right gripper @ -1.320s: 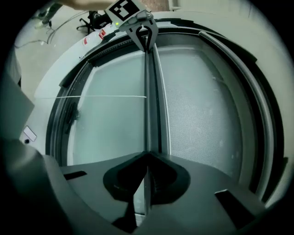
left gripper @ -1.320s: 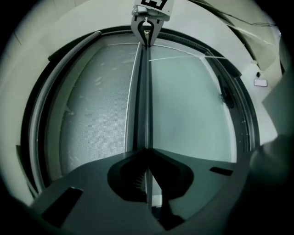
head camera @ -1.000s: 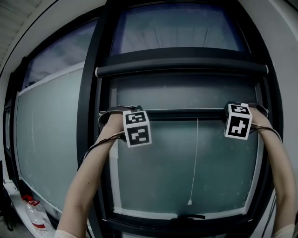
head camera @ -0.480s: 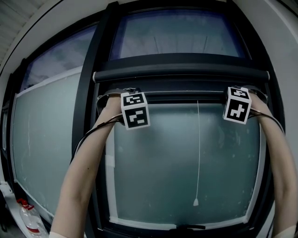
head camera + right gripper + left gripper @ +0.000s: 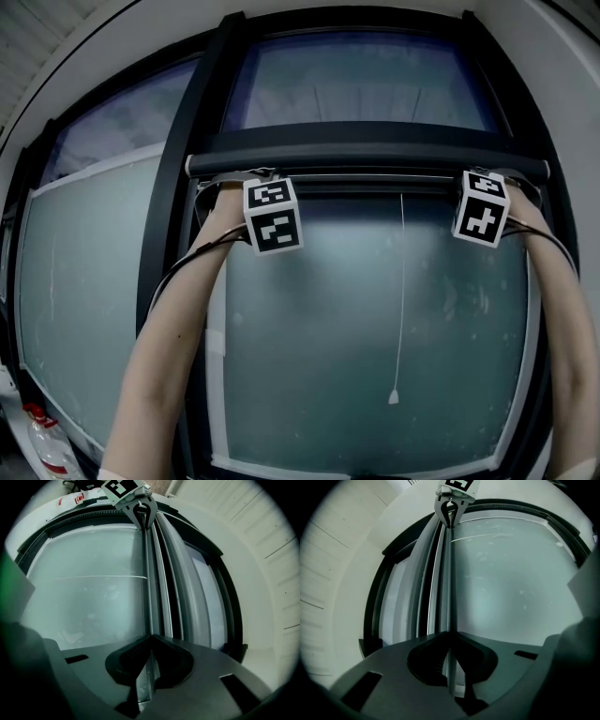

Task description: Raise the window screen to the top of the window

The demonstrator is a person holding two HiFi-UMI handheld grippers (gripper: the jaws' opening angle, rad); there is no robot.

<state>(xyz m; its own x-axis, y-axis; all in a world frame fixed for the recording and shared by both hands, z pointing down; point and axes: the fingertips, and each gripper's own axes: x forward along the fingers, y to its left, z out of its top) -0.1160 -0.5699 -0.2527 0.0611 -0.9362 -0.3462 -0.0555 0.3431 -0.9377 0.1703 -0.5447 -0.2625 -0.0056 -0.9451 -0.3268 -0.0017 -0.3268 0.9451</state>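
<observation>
Dark screen bar (image 5: 375, 186), just under the roller housing (image 5: 366, 157) at the window's top, sits pinched in our left gripper (image 5: 449, 638) and right gripper (image 5: 150, 639), one per end, we judge to keep it level.

Two sets of tongs: left tongs (image 5: 449, 641) and right tongs (image 5: 151, 641). Two marker cubes: left cube (image 5: 273, 217) and right cube (image 5: 482, 209). Two bare forearms: left forearm (image 5: 169, 347) and right forearm (image 5: 567, 319). One screen bar (image 5: 366, 180). One pull cord (image 5: 402, 300) ending in one small weight (image 5: 394, 397). Four glass panes: lower centre pane (image 5: 319, 356), upper centre pane (image 5: 356, 80), lower left pane (image 5: 94, 300), upper left pane (image 5: 122, 122). One bottle (image 5: 42, 452), partly cut off.
</observation>
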